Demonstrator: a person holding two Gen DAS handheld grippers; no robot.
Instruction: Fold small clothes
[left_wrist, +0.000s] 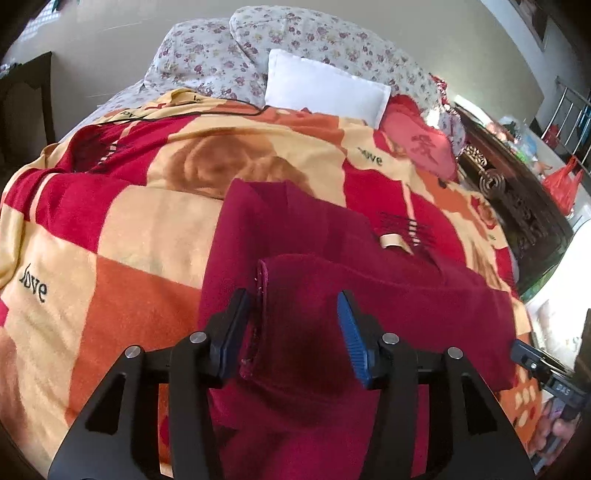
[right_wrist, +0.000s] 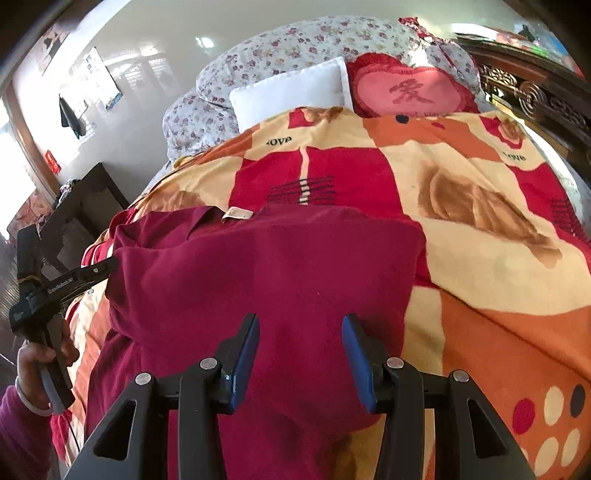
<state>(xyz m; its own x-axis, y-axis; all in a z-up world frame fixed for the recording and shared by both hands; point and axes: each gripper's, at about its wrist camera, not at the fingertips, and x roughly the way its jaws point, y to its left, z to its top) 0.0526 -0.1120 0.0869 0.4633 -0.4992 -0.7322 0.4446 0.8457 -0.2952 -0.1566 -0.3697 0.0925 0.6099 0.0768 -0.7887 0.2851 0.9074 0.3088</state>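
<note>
A dark red garment (left_wrist: 314, 266) lies partly folded on a patterned blanket (left_wrist: 129, 229); it also shows in the right wrist view (right_wrist: 266, 266). A beige neck label (left_wrist: 393, 242) shows at its far side. My left gripper (left_wrist: 295, 314) is open just above the garment, with a folded sleeve hem (left_wrist: 264, 288) between its fingers. My right gripper (right_wrist: 299, 339) is open over the garment's near right part, holding nothing. The left gripper's body (right_wrist: 48, 291) shows at the left of the right wrist view.
The blanket (right_wrist: 480, 258) covers a bed. A white pillow (left_wrist: 325, 86), a pink heart cushion (right_wrist: 410, 90) and a floral quilt (left_wrist: 229, 48) lie at the head. A carved dark bed frame (left_wrist: 517, 192) runs along the right. A dark table (right_wrist: 85, 206) stands left.
</note>
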